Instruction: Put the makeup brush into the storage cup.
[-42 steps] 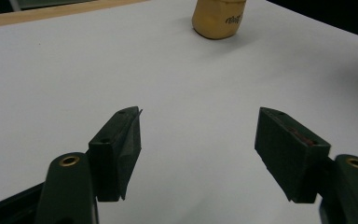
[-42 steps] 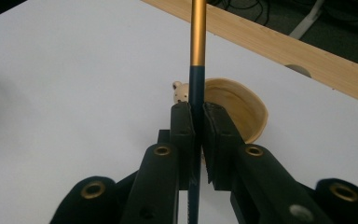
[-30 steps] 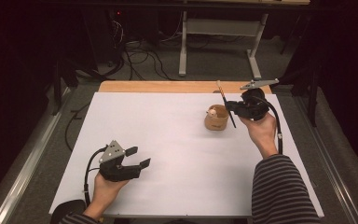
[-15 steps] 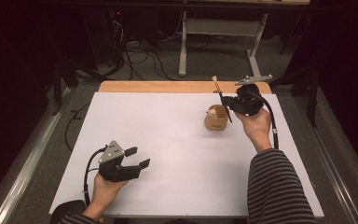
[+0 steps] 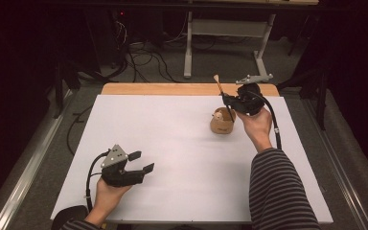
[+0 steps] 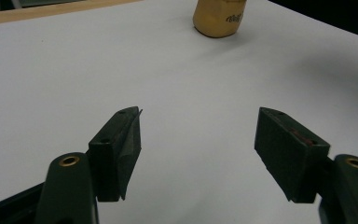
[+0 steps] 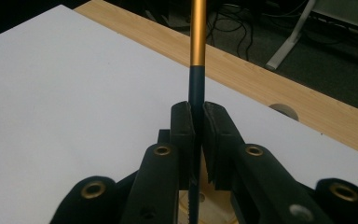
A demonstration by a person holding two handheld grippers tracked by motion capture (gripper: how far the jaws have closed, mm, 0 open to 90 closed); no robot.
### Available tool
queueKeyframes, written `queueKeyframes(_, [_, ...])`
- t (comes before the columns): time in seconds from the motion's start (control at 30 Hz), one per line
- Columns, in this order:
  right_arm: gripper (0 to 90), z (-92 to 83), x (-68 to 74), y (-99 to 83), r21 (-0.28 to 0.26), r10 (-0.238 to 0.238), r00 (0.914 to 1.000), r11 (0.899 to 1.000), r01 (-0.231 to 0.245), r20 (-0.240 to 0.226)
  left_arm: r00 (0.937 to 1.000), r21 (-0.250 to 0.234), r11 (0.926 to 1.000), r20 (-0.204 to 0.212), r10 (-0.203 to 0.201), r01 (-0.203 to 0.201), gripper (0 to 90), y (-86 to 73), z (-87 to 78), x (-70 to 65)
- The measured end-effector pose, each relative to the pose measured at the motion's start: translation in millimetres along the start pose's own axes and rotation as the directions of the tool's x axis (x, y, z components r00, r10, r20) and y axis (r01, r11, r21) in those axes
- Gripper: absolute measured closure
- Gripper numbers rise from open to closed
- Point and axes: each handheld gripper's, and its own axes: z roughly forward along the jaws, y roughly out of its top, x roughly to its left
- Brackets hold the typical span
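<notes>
A thin brush (image 5: 219, 86) with a dark handle, a gold band and a pale tip stands nearly upright, clamped in my right gripper (image 5: 227, 99) at the far right of the white table (image 5: 172, 139). Its lower end reaches down to the mouth of a small tan wooden cup (image 5: 222, 122). In the right gripper view the pads of my right gripper (image 7: 198, 126) press on the brush (image 7: 197, 46), with the cup (image 7: 214, 205) just below. My left gripper (image 5: 141, 162) rests open at the near left with nothing between its fingers. The left gripper (image 6: 198, 149) faces the cup (image 6: 218, 17) far ahead.
A strip of bare wood (image 5: 172, 89) runs along the table's far edge, with a round grommet (image 7: 283, 111) in it. Behind it are a desk frame (image 5: 230, 33) and cables on the dark floor. White surface spreads between the two hands.
My right hand has shifted left with the brush, bringing it over the cup. The left hand has stayed put.
</notes>
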Motion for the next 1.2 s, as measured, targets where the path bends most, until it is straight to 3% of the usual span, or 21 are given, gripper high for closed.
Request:
queueKeyframes(0.47, [85.3,14.2,-5.4,-1.5,-0.008,0.022,0.9994,1.000,-0.022,0.025,1.0000,-0.001,1.0000,-0.007,-0.002,0.002,32.0,-1.2,-2.2,0.2])
queueKeyframes(1.2, [85.2,33.5,-9.4,-5.8,-0.020,0.020,0.9989,1.000,-0.019,0.042,0.9990,-0.002,0.9998,-0.039,-0.022,0.022,32.0,-7.2,-12.3,0.3])
